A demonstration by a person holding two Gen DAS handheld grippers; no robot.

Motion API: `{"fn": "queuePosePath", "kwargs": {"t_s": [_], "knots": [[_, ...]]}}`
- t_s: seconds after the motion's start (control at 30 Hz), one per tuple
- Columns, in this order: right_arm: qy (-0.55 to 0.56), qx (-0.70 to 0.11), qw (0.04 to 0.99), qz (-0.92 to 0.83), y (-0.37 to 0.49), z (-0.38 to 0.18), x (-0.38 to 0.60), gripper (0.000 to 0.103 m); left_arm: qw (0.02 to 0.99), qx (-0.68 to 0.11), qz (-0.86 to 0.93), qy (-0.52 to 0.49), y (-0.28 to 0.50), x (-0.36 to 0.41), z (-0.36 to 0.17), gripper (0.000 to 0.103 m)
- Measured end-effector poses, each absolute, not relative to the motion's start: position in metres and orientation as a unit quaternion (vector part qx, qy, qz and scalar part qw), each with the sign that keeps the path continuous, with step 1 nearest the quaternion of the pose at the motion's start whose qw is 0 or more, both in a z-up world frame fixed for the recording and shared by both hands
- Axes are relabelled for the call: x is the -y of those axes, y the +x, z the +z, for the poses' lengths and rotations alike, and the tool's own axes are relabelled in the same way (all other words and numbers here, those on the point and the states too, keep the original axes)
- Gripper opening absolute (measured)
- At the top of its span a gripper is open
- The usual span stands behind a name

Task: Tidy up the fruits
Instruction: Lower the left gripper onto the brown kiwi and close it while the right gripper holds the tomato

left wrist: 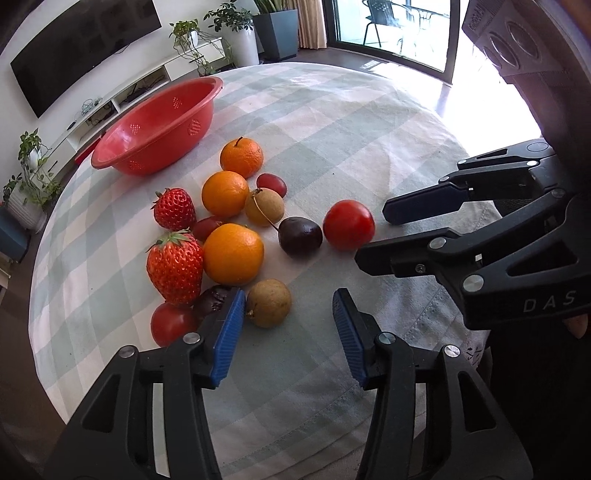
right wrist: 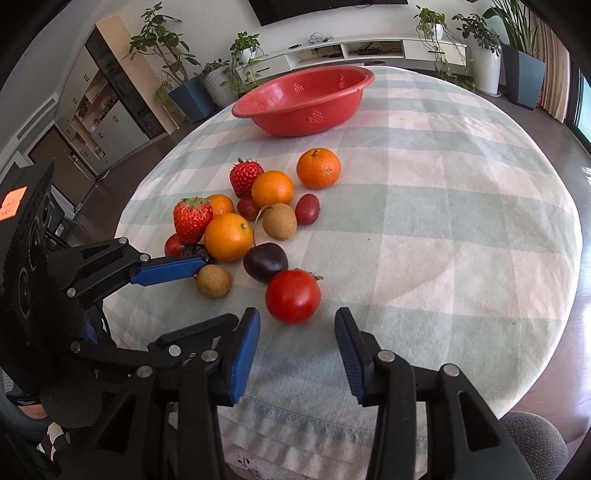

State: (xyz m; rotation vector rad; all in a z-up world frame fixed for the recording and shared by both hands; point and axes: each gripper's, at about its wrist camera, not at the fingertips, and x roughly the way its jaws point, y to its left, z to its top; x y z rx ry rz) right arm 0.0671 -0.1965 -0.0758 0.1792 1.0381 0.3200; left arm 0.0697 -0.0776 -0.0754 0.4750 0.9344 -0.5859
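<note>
A pile of fruit lies on the checked tablecloth: oranges [left wrist: 233,253] [right wrist: 228,237], strawberries [left wrist: 175,266] [right wrist: 192,218], a red tomato [left wrist: 348,225] [right wrist: 293,296], a dark plum [left wrist: 300,236] [right wrist: 265,262], brown longans [left wrist: 268,303] [right wrist: 213,281] and small red fruits. A red colander bowl [left wrist: 155,127] [right wrist: 306,99] stands empty beyond the pile. My left gripper [left wrist: 289,314] is open and empty, just short of the near longan. My right gripper [right wrist: 297,332] is open and empty, just short of the tomato; it also shows in the left wrist view [left wrist: 373,230].
The round table [right wrist: 443,206] drops off at the near edge below both grippers. Potted plants [right wrist: 243,55], a white TV cabinet [right wrist: 369,48] and a glass door [left wrist: 388,26] stand beyond the table. A grey chair [right wrist: 535,439] is at the near right.
</note>
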Motion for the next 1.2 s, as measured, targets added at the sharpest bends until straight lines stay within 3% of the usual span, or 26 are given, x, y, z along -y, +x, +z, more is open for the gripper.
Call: {"fn": "queuePosePath", "kwargs": {"t_s": [0.27,0.33,0.4,0.5,0.8,1.2], "knots": [[0.083,-0.492,0.853,0.156,0.071,-0.078,0.194,0.047,0.828,-0.449,-0.284,0.181,0.080,0.071,-0.075,0.050],[0.082,-0.492,0.852,0.157,0.073,-0.078,0.194,0.047,0.828,-0.451,-0.278,0.184,0.080,0.073,-0.076,0.044],[0.080,-0.492,0.852,0.158,0.073,-0.078,0.193,0.047,0.828,-0.456,-0.273,0.179,0.082,0.070,-0.077,0.031],[0.085,-0.491,0.852,0.159,0.074,-0.076,0.198,0.047,0.829,-0.459,-0.267,0.176,0.084,0.065,-0.077,0.024],[0.076,-0.491,0.853,0.159,0.075,-0.074,0.199,0.047,0.830,-0.454,-0.261,0.192,0.082,0.075,-0.079,0.024],[0.061,-0.500,0.847,0.167,0.077,-0.078,0.186,0.047,0.849,-0.439,-0.257,0.141,0.075,0.050,-0.062,0.024]]}}
